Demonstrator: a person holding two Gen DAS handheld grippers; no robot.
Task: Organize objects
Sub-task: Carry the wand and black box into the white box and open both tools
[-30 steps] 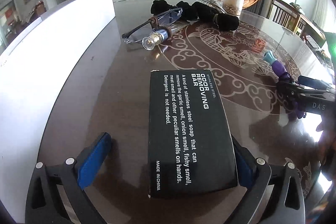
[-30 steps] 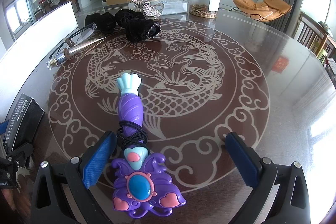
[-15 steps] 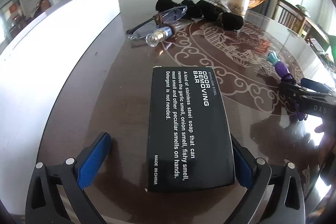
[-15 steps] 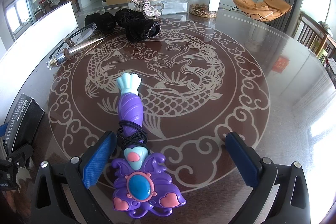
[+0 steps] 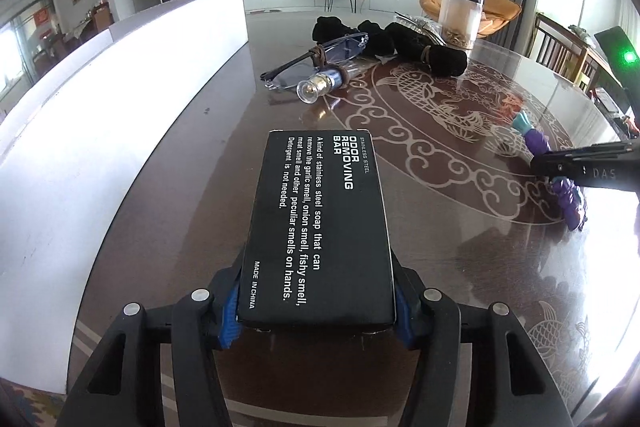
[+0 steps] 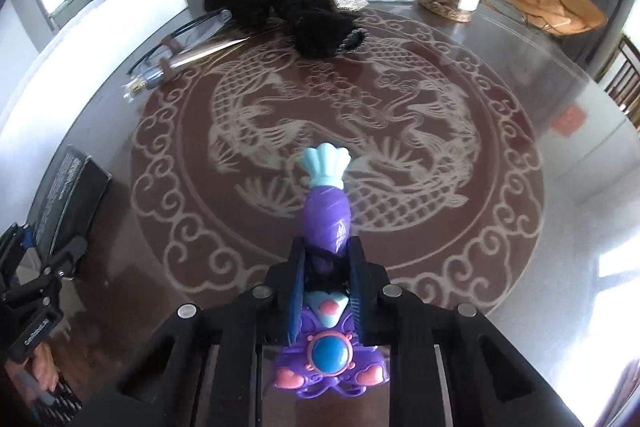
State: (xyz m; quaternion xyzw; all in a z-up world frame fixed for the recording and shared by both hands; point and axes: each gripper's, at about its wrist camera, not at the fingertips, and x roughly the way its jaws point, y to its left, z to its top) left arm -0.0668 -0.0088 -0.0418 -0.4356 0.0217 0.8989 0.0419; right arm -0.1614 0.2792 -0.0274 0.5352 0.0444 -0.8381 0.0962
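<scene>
Left wrist view: left hand-held gripper [image 5: 316, 311] reaching forward low over the desk [image 5: 440, 227], blue pads pinching the near end of a black box [image 5: 318, 227] from both sides. Box lying flat, pointing away, white print reading "STAINLESS STEEL ODOR REMOVING BAR" and "MADE IN CHINA". Farther off, sunglasses [image 5: 316, 61] touching a small glass bottle [image 5: 324, 85], black socks [image 5: 424, 47] behind them, a clear jar [image 5: 460, 17] beyond. At right, the other gripper's finger marked "DAS".

Right wrist view: right hand-held gripper [image 6: 326, 287] tilted down, closed tight on the neck of a purple toy wand [image 6: 326, 215]. Wand pointing away over the desk's dragon pattern; whether lifted or resting, cannot tell. Black box at the left edge.
</scene>
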